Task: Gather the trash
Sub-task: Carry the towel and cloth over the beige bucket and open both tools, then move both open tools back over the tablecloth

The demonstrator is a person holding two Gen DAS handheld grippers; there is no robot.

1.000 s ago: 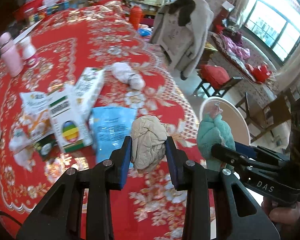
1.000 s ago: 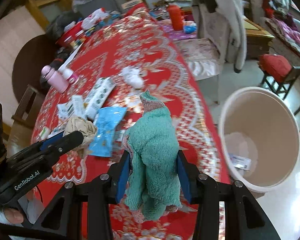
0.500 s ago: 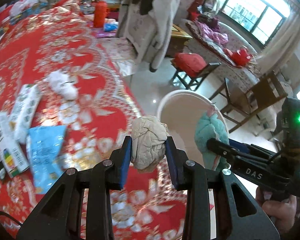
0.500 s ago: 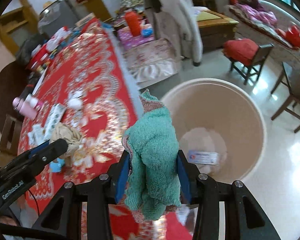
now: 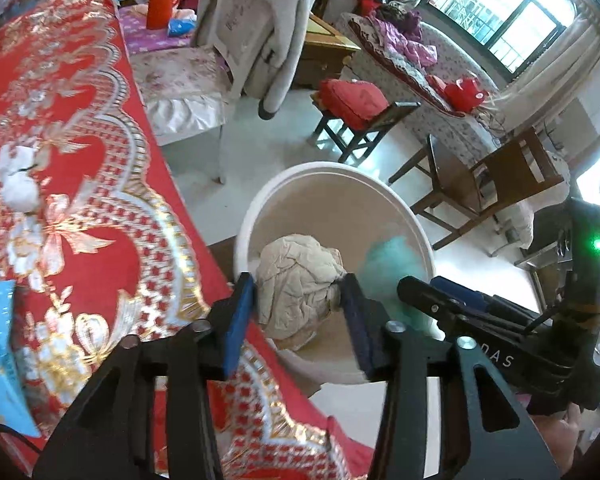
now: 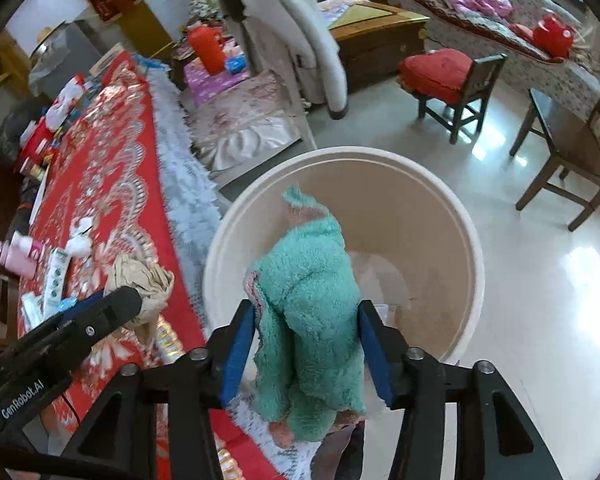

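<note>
Cloth [image 6: 308, 312] between right claw [image 6: 306, 344] pads

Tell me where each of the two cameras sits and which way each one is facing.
Left wrist: sits on the left gripper, looking steeply down past the red tablecloth's edge into the white bin; its jaws have just been opening around the beige wad; the right gripper shows beside it.
Right wrist: sits on the right gripper, looking down into the bin; its jaws have just been opening around the teal cloth; the left gripper shows.
Shared: bin, tablecloth, both bundles, red-cushioned chair.
</note>
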